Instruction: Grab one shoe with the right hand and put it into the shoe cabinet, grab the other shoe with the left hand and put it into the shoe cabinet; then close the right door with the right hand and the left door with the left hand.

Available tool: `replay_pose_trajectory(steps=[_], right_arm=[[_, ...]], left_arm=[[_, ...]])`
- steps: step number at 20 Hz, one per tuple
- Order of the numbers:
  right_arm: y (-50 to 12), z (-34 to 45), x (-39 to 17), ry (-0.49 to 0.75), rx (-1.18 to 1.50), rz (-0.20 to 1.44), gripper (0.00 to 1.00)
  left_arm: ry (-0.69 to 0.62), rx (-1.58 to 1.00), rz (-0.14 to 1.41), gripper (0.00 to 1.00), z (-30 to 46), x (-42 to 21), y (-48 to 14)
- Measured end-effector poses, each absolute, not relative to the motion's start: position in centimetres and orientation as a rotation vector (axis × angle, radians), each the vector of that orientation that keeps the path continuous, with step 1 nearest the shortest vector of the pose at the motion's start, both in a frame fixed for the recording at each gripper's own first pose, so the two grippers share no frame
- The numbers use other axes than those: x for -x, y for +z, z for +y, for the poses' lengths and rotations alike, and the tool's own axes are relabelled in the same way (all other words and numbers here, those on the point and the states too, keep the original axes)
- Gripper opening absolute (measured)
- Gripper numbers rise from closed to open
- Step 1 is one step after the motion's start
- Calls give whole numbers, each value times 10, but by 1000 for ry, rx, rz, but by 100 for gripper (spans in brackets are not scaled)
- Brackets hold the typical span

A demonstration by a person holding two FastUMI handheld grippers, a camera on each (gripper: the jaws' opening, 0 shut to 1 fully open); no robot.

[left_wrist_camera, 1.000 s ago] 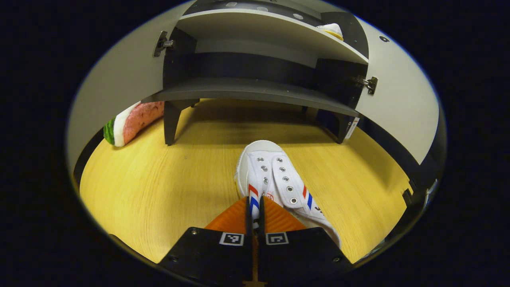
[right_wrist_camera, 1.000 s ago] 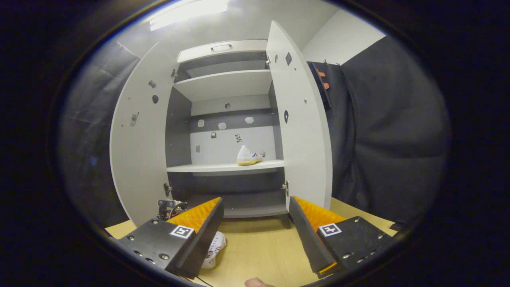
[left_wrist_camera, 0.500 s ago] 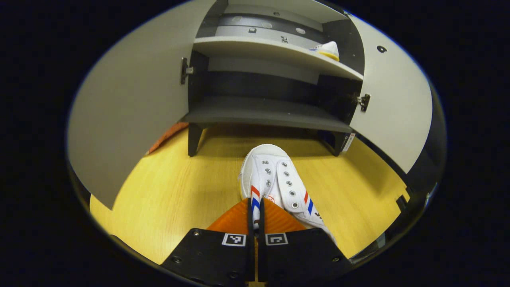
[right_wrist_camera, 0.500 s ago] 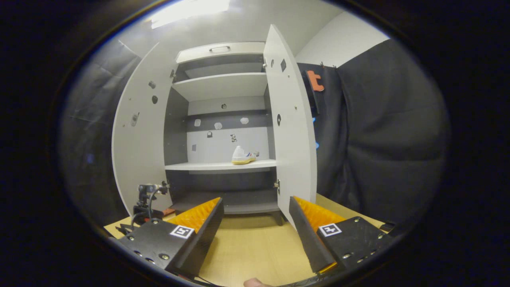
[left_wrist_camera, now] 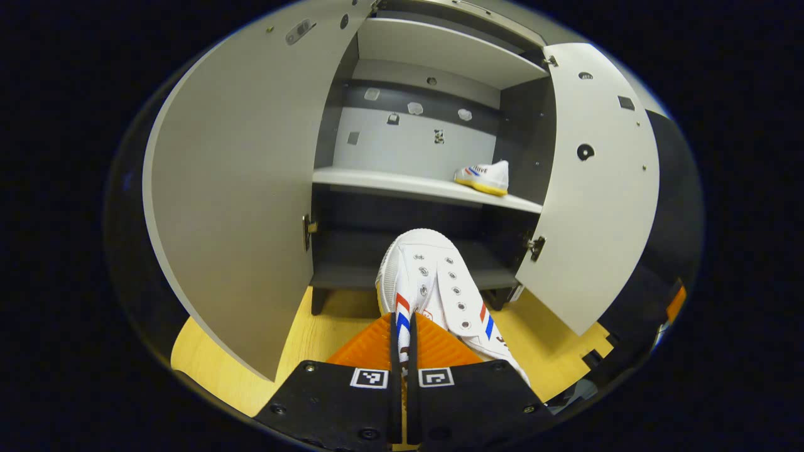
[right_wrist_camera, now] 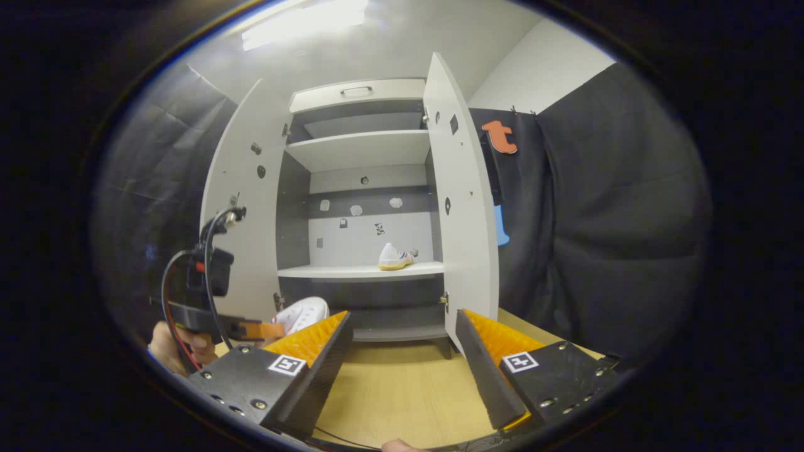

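Note:
My left gripper (left_wrist_camera: 402, 342) is shut on a white shoe (left_wrist_camera: 433, 289) with red and blue stripes, held in the air in front of the open shoe cabinet (left_wrist_camera: 408, 182), toe toward its lower opening. The other white shoe (left_wrist_camera: 483, 177) rests at the right end of the middle shelf (left_wrist_camera: 389, 182). In the right gripper view, my right gripper (right_wrist_camera: 402, 348) stands open with nothing between its fingers, back from the cabinet (right_wrist_camera: 364, 207). There the left gripper (right_wrist_camera: 213, 307) and the hand holding it show at lower left with the lifted shoe (right_wrist_camera: 304, 312), and the shelved shoe (right_wrist_camera: 394, 257) is farther in.
Both cabinet doors stand wide open: the left door (left_wrist_camera: 232, 188) and the right door (left_wrist_camera: 597, 188). In the right gripper view the right door (right_wrist_camera: 461, 220) is edge-on just right of centre. The cabinet stands on a yellow wooden floor (right_wrist_camera: 402, 389). Black cloth walls surround the booth.
The left gripper has lifted the shoe off the floor and tilted upward toward the cabinet. The right gripper stays open, barely moved; the left gripper and hand rose into its view.

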State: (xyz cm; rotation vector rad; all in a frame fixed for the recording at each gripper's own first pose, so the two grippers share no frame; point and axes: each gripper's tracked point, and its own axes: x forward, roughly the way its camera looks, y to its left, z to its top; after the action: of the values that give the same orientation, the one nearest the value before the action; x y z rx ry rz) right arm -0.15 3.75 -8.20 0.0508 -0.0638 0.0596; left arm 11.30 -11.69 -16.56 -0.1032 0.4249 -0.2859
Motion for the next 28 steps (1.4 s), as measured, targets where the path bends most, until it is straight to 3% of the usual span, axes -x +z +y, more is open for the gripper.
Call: replay_pose_trajectory(steps=[6, 12, 23, 28], right_arm=[[-68, 48, 7, 120, -47, -95, 98], [-52, 55, -1, 191, -68, -128, 96], [-51, 65, -24, 292, -61, -131, 96], [-59, 71, -34, 284, -56, -123, 96]], left_arm=[[-235, 82, 272, 3, -113, -164, -51], [-233, 82, 274, 3, -135, -227, -4], [-182, 76, 420, 4, -189, -408, -41], [-150, 82, 555, 4, -173, -437, -88]])
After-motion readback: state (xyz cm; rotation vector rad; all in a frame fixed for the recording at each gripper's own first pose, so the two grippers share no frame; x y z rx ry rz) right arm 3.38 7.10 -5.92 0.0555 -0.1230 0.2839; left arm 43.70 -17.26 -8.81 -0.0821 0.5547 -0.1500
